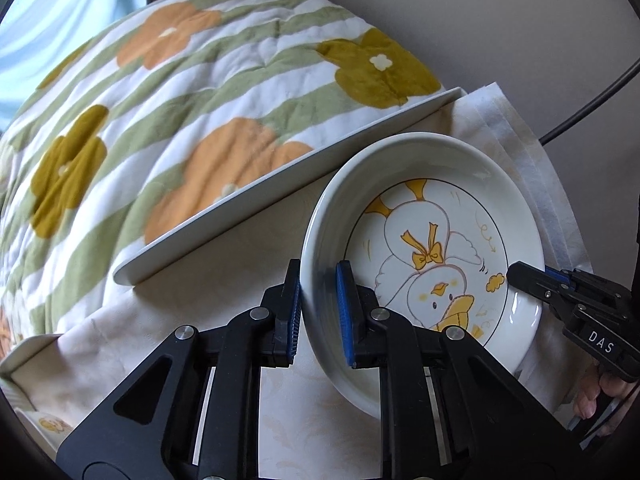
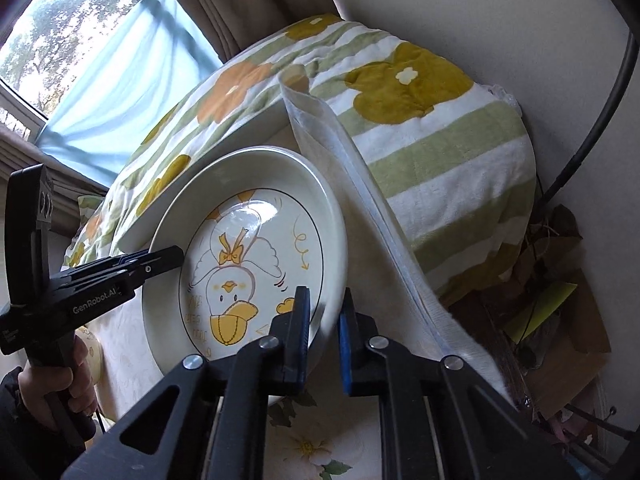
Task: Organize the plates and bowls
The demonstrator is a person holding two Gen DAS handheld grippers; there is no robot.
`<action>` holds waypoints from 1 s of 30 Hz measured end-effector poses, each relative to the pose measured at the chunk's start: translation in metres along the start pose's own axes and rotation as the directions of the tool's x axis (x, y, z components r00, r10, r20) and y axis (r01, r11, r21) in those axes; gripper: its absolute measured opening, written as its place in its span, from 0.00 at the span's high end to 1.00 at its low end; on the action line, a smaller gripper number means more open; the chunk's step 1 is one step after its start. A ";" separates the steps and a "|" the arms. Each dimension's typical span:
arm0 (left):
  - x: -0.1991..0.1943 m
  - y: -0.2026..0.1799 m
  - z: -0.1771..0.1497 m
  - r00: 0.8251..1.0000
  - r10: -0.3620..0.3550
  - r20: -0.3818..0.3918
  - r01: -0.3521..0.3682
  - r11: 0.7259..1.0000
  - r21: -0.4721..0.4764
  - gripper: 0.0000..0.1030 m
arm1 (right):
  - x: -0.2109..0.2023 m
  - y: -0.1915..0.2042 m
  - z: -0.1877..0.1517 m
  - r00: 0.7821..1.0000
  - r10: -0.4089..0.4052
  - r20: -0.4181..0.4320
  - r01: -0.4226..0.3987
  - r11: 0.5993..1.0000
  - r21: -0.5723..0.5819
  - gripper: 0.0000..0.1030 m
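Left gripper [image 1: 318, 312], right gripper [image 2: 324, 330]: jaws clamped, apparently angled down.

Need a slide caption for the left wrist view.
Left gripper and right gripper clamp opposite rims of the duck plate.

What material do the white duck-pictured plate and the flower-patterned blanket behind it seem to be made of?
The white plate with the duck drawing looks like glazed ceramic: smooth and glossy, with a bright window reflection on its face in the right wrist view. The green-striped blanket with orange and mustard flowers looks like soft quilted fleece or plush: matte, puffy, with stitched dimples. The exact fibre cannot be told.
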State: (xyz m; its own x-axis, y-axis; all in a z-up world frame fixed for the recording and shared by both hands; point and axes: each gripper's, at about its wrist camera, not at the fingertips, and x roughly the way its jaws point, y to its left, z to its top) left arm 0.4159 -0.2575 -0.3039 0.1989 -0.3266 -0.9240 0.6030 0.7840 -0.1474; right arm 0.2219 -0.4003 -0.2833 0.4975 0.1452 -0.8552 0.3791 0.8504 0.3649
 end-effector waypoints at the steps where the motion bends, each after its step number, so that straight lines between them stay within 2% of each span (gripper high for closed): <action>1: -0.003 0.000 -0.001 1.000 0.002 0.005 -0.002 1.000 -0.003 0.86 | -0.003 0.002 -0.001 1.000 0.003 0.005 -0.003 1.000 -0.009 0.88; 7: -0.050 0.002 -0.010 0.997 0.014 0.072 -0.010 0.998 -0.055 0.86 | -0.033 0.021 0.003 0.999 0.039 0.031 -0.036 0.995 -0.097 0.88; 13: -0.118 0.004 -0.038 0.985 0.081 0.151 -0.067 0.993 -0.098 0.86 | -0.075 0.054 -0.003 0.993 0.109 0.043 -0.098 0.973 -0.207 0.88; 20: -0.190 0.015 -0.104 0.968 0.134 0.214 -0.095 0.979 -0.183 0.86 | -0.116 0.098 -0.035 0.981 0.189 0.035 -0.173 0.948 -0.268 0.88; 25: -0.222 0.024 -0.159 0.960 0.164 0.229 -0.111 0.967 -0.228 0.86 | -0.130 0.128 -0.074 0.979 0.203 0.016 -0.188 0.929 -0.318 0.88; 30: -0.240 0.035 -0.217 0.957 0.164 0.237 -0.096 0.957 -0.275 0.86 | -0.128 0.148 -0.115 0.978 0.204 -0.034 -0.204 0.919 -0.337 0.88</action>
State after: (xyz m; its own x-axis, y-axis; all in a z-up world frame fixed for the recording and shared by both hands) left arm 0.2215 -0.0364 -0.1637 0.4726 -0.3092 -0.8252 0.3452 0.9266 -0.1495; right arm 0.1246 -0.2353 -0.1621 0.5375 0.3329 -0.7748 -0.0153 0.9225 0.3858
